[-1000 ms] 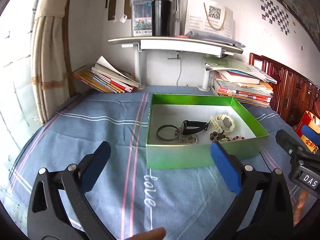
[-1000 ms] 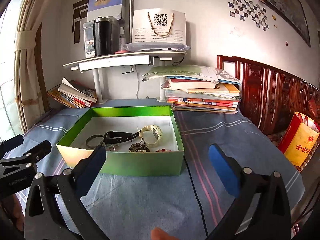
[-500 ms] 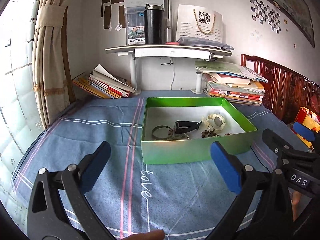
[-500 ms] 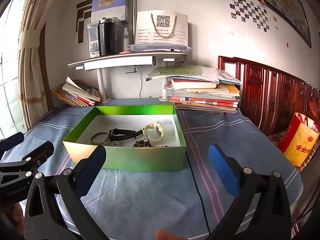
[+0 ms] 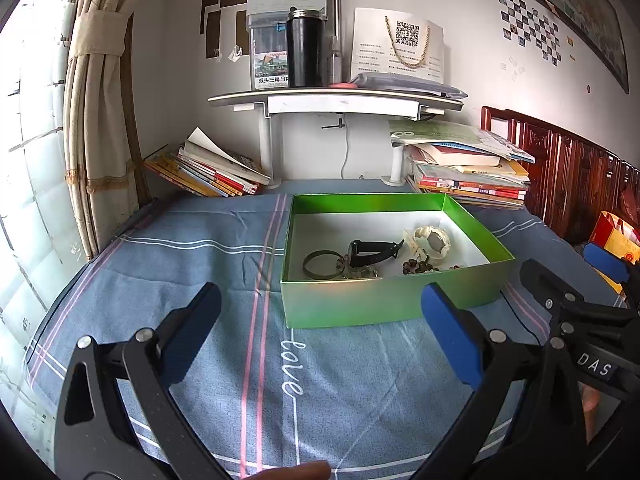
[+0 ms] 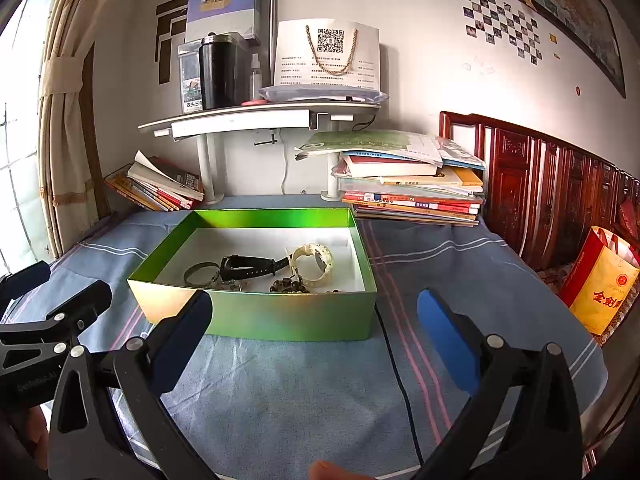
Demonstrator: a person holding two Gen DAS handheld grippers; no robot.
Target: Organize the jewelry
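Observation:
A green box (image 5: 384, 304) (image 6: 280, 316) stands on the blue cloth. Inside lie a black watch (image 5: 372, 250) (image 6: 248, 267), a cream watch (image 5: 434, 238) (image 6: 314, 262), a dark bangle (image 5: 320, 265) (image 6: 199, 274) and dark beads (image 5: 416, 267) (image 6: 288, 287). My left gripper (image 5: 320, 336) is open and empty, held in front of the box. My right gripper (image 6: 312, 336) is open and empty, also in front of the box. Each gripper shows at the edge of the other's view, the right one (image 5: 580, 308) and the left one (image 6: 60, 312).
Book stacks lie at the back left (image 5: 208, 172) and back right (image 5: 468, 168). A white shelf (image 5: 336, 100) with a black flask (image 5: 305, 48) stands behind. A black cable (image 6: 396, 364) runs over the cloth. A red-yellow bag (image 6: 604, 284) and carved wooden headboard (image 6: 560, 188) are right.
Both grippers have drawn back and risen a little, so the box looks farther off. Both stay open and empty. The jewelry has not moved.

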